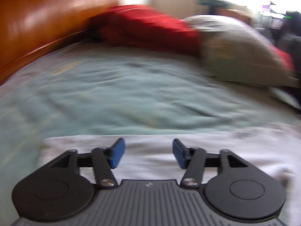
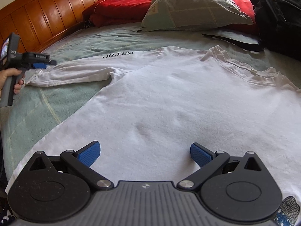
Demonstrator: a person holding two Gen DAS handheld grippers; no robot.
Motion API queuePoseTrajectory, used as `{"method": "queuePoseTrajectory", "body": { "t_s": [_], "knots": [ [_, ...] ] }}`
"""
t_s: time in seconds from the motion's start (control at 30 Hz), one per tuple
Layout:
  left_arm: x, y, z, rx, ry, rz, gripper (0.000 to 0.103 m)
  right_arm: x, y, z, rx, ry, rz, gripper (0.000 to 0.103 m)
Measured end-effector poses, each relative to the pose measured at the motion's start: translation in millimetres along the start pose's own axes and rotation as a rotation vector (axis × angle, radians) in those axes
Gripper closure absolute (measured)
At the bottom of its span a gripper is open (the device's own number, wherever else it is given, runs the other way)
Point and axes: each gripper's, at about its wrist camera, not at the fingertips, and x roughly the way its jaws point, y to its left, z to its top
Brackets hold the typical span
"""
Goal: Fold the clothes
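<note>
A white T-shirt [image 2: 169, 94] lies spread flat on the bed, collar [image 2: 235, 62] to the far right, one sleeve [image 2: 75, 73] stretched out to the left. Black lettering [image 2: 118, 55] shows on a folded-over part. My right gripper [image 2: 145, 145] hovers open over the shirt's near body, nothing between its blue pads. In the right wrist view a hand [image 2: 11, 75] holds my left gripper [image 2: 40, 65] at the sleeve's end. The blurred left wrist view shows that left gripper [image 1: 148, 143] open above white cloth [image 1: 150, 162], holding nothing.
A pale green bedspread [image 2: 28, 113] covers the bed. Red pillows [image 2: 120, 7] and a grey-green pillow [image 2: 195, 9] lie along the far side by the wooden headboard [image 2: 47, 13]. A black backpack [image 2: 278, 15] and its strap [image 2: 235, 41] sit at the far right.
</note>
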Motion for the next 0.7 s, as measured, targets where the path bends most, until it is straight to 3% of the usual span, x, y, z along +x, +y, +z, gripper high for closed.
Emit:
{"method": "queuePoseTrajectory", "body": {
  "t_s": [0.07, 0.17, 0.27, 0.33, 0.4, 0.47, 0.53, 0.63, 0.7],
  "knots": [
    [-5, -34, 0, 0.068, -0.006, -0.112, 0.031, 1, 3, -1, -0.018, -0.001, -0.009, 0.0],
    [-6, -86, -4, 0.182, -0.007, -0.249, 0.031, 1, 4, -2, -0.034, -0.002, -0.012, 0.0],
    [10, -118, -19, 0.269, 0.019, -0.256, 0.031, 0, 3, -2, -0.036, -0.003, -0.008, 0.0],
    [21, -118, -27, 0.27, 0.062, -0.234, 0.031, -1, 3, -3, -0.038, -0.004, -0.005, 0.0],
    [15, -107, -35, 0.279, 0.042, -0.233, 0.03, -1, 2, -4, -0.042, -0.006, 0.002, 0.0],
    [4, -99, -41, 0.33, 0.047, -0.179, 0.022, -1, 0, -4, -0.043, -0.009, 0.012, 0.0],
    [0, -90, -42, 0.345, 0.054, -0.128, 0.021, 0, -1, -5, -0.04, -0.014, 0.019, 0.0],
    [-8, -88, -31, 0.297, 0.059, -0.131, 0.024, 2, -1, -6, -0.045, -0.021, 0.022, 0.0],
    [-15, -102, -23, 0.297, 0.011, -0.183, 0.024, 2, 0, -8, -0.057, -0.025, 0.019, 0.0]
  ]
}}
